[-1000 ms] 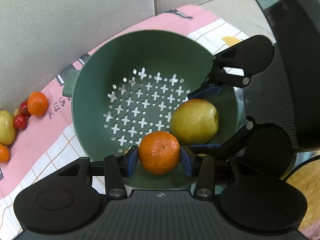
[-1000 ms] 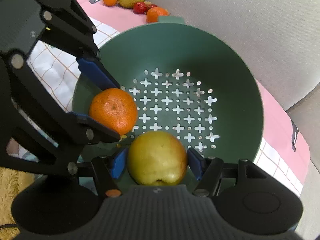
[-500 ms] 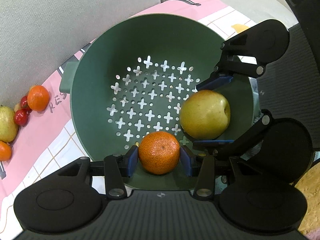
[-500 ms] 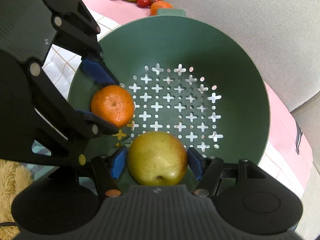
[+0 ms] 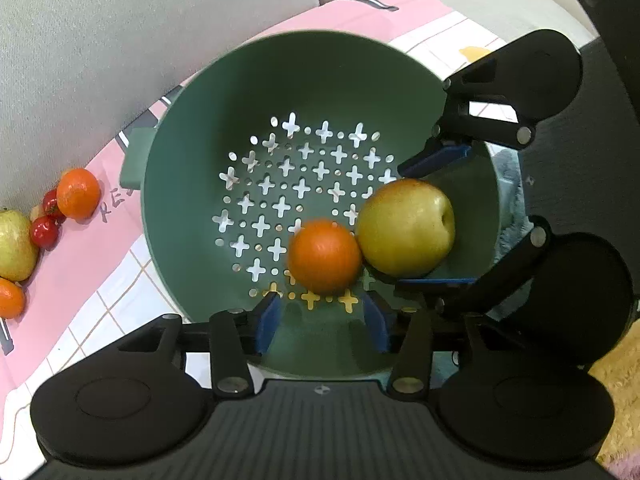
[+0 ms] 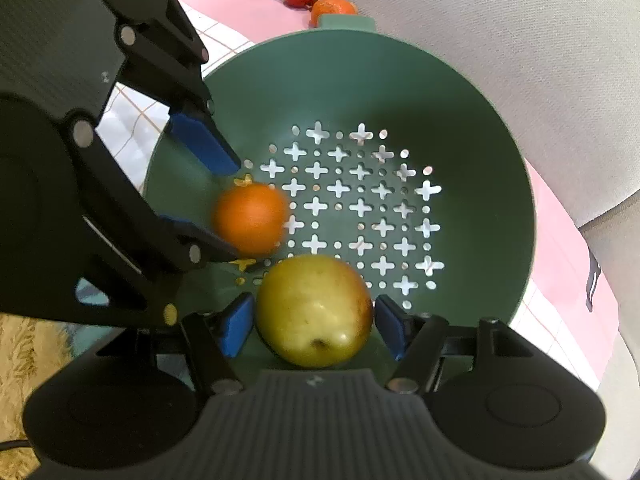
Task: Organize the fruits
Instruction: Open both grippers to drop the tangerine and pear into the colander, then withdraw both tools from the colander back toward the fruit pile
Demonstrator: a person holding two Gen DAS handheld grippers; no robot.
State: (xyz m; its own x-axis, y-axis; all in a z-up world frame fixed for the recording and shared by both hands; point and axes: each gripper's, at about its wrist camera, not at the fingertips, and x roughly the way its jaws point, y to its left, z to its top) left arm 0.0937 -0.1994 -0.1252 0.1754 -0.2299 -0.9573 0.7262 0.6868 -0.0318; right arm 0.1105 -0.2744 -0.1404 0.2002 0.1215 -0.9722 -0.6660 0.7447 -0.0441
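A green colander (image 5: 304, 40) with cross-shaped holes fills both views, and both grippers point down into it. My left gripper (image 5: 322, 324) is opening with nothing between its blue pads. The orange (image 5: 324, 256) has left them. It shows blurred just ahead of the pads, over the colander floor and against the yellow-green apple (image 5: 404, 228). My right gripper (image 6: 314, 330) is also opening. The apple (image 6: 314, 312) still sits between its pads, with a thin gap showing at the right pad. In the right wrist view the orange (image 6: 250, 218) lies beside the left gripper's fingertips.
Loose fruit lies on the pink and white checked cloth (image 5: 60, 280) left of the colander: an orange (image 5: 78, 194), small red fruits (image 5: 44, 232), a yellow-green fruit (image 5: 14, 244) and another orange (image 5: 10, 298). A grey sofa back (image 5: 120, 40) rises behind. A shaggy yellow rug (image 5: 616, 360) is at the right.
The left jaws have widened and the orange has slipped out of them, moving forward into the colander until it touches the apple. The right jaws stand slightly wider around the apple.
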